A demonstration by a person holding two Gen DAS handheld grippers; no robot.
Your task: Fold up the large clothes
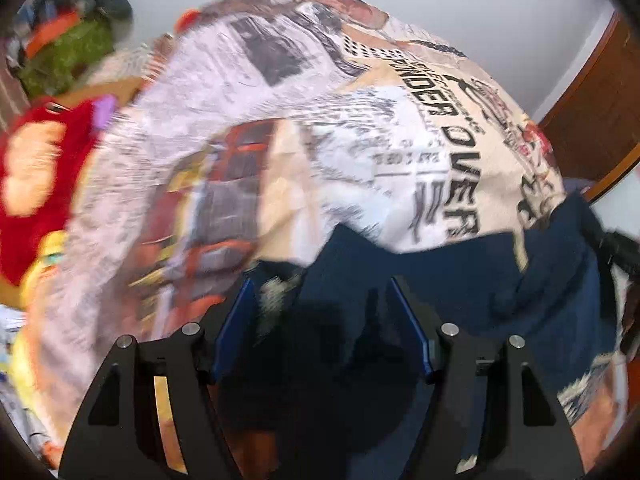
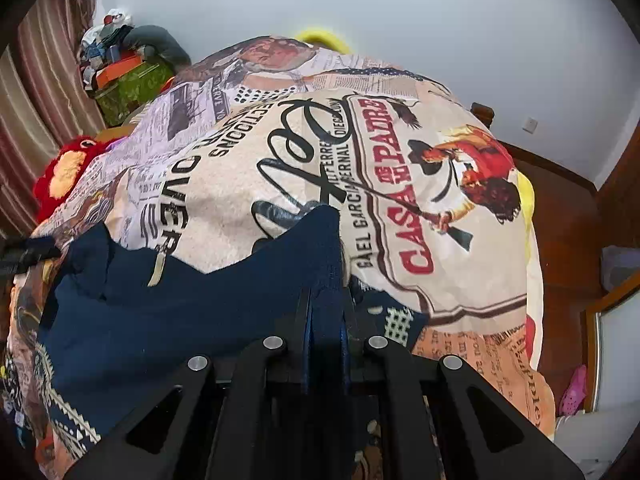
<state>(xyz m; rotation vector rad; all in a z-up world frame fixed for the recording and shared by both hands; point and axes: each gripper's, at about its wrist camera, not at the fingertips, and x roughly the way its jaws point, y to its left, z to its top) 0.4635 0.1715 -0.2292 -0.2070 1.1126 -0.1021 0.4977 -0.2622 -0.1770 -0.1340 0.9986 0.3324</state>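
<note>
The navy garment point(image 2: 168, 320) lies on a bed, over a poster-print bedspread point(image 2: 400, 200), and one ridge of it runs up between the fingers of the right gripper point(image 2: 325, 280). Those jaws are pinched nearly together with the dark cloth squeezed between the blue pads. The left gripper point(image 1: 320, 292) stands with its jaws well apart above the same navy garment point(image 1: 460, 280); dark fabric fills the gap below, but the pads point(image 1: 236, 320) do not press on it. A pale, fuzzy patch sits just inside the left finger; it is too blurred to tell what it is.

The left wrist view is smeared by motion, so the print and the garment's edge there are hard to read. The garment's lower part is hidden behind both gripper bodies, and its shape as a whole cannot be made out. At the left edge of the right wrist view a dark object touches the cloth; only its tip shows.

Beyond the bedspread, a red plush toy point(image 2: 64, 172) lies at the left, a green box point(image 2: 128, 88) piled with clutter behind it, and striped curtains point(image 2: 36, 92) beside.
</note>
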